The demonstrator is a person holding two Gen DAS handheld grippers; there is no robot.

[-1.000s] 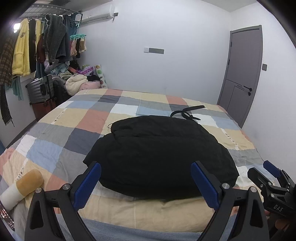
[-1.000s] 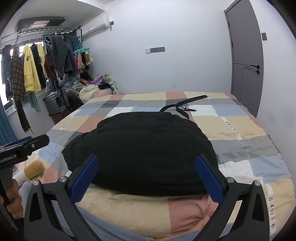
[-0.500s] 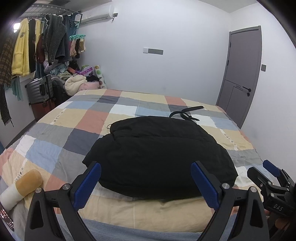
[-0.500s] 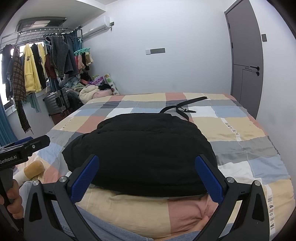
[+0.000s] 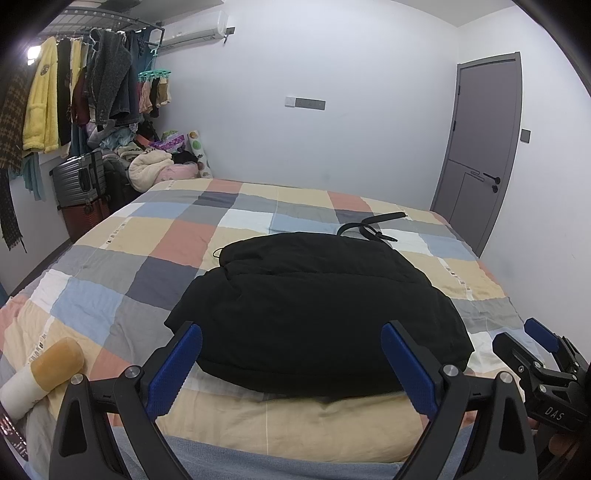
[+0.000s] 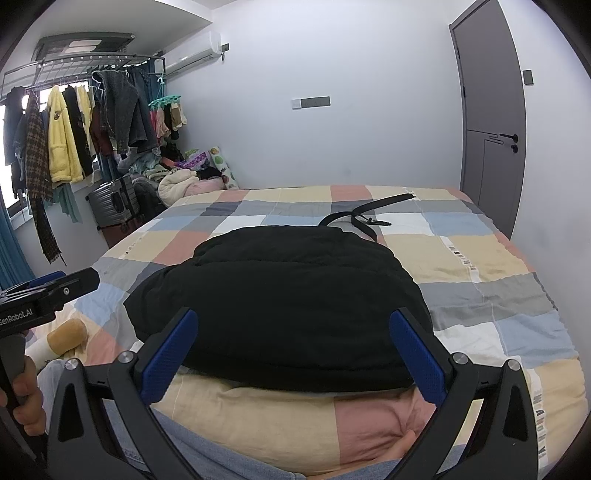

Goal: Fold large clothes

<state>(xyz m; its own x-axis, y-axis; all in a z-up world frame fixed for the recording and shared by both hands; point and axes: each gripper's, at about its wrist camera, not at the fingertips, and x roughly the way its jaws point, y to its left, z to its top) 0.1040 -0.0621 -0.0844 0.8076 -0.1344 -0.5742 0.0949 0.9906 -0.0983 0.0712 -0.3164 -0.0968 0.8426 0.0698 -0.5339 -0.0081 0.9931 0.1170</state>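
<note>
Left tongs [image 5: 291,363] spread wide and empty, right tongs [image 6: 293,352] likewise, held level side by side

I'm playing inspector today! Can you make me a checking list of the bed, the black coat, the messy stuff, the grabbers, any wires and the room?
Surface: bed with a checked cover, lightly wrinkled.
Job's things: black coat lies bundled into a puffy mound in the middle of the bed, near its front edge.
Clutter: black belt behind the coat; plush toy at the bed's left front corner.
Grippers: left gripper and right gripper both open, holding nothing, in front of the coat.
Cables: nothing seen.
Surroundings: clothes rack with hanging clothes, suitcase, grey door, air conditioner.
</note>
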